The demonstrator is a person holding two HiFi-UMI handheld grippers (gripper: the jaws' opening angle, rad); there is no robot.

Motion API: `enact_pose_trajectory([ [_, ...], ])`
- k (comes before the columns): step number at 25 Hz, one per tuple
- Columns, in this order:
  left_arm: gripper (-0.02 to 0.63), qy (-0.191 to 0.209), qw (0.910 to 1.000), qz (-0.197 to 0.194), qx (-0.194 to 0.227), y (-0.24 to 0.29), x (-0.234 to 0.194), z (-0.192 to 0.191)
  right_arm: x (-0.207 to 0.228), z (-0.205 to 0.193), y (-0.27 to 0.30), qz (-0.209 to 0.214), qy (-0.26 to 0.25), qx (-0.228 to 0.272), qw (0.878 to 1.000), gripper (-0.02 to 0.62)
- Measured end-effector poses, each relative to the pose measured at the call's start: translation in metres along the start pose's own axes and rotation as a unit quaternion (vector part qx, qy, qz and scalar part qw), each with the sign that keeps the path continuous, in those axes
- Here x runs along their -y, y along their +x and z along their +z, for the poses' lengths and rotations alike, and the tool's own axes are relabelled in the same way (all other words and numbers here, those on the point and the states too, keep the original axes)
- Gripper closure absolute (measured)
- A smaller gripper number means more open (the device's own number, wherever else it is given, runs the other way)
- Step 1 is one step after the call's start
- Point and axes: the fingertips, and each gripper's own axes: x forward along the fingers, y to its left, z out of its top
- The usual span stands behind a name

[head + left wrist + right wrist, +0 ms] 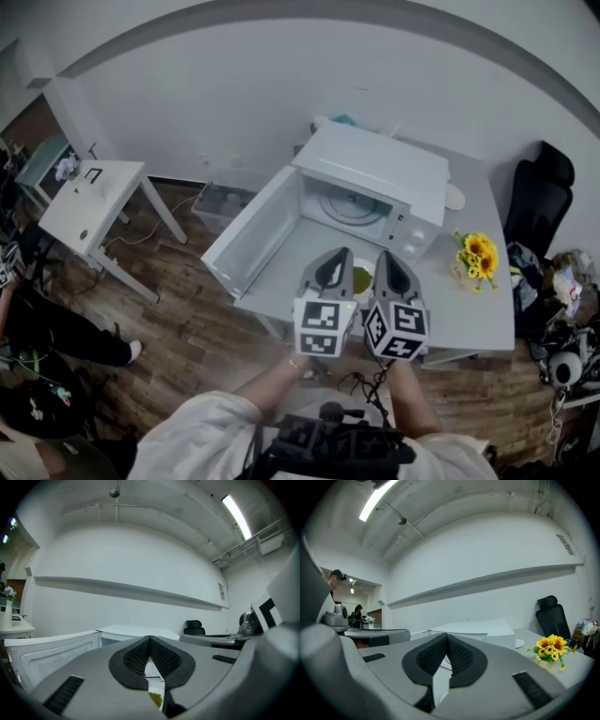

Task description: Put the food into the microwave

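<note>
Broadly, the white table point(469, 309) fills the middle of the head view, and the white microwave point(375, 169) stands on it toward 12 o'clock, its door point(253, 239) swung wide open toward 9 o'clock. A black office chair point(539, 192) sits at 3 o'clock off the table's far end, and a small white side table point(89, 202) stands on the wood floor at 9 o'clock. The left gripper point(339, 253) and right gripper point(386, 255) point side by side at the oven's open mouth. Each has its jaws closed, pinching the white plate point(364, 265) that sits between the two, the left at 9 o'clock of it and the right at 3 o'clock. Sunflowers point(476, 255) rest at 3 o'clock of the grippers. Green food point(362, 279) lies on the plate, just in front of the microwave and outside it.
</note>
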Motion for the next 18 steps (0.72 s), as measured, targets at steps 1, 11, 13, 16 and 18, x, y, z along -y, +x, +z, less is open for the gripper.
enact_pose_trajectory([
  [1, 0.603, -0.001, 1.0000, -0.001, 0.000, 0.005, -0.003, 0.000, 0.000, 0.001, 0.006, -0.001, 0.000, 0.001, 1.000, 0.574],
  [11, 0.603, -0.011, 0.9998, -0.008, -0.015, 0.043, -0.024, -0.004, 0.002, 0.001, 0.051, -0.001, 0.006, -0.010, 1.000, 0.574],
  [13, 0.603, -0.014, 0.9997, -0.003, -0.022, 0.048, -0.025, -0.008, 0.003, -0.001, 0.055, 0.003, 0.003, -0.012, 1.000, 0.574],
  [16, 0.603, -0.014, 0.9994, 0.005, -0.033, 0.056, -0.024, -0.013, 0.008, -0.004, 0.061, 0.013, 0.003, -0.020, 1.000, 0.574],
  [18, 0.603, -0.014, 0.9992, 0.007, -0.038, 0.061, -0.022, -0.015, 0.010, -0.006, 0.065, 0.018, 0.006, -0.025, 1.000, 0.574],
])
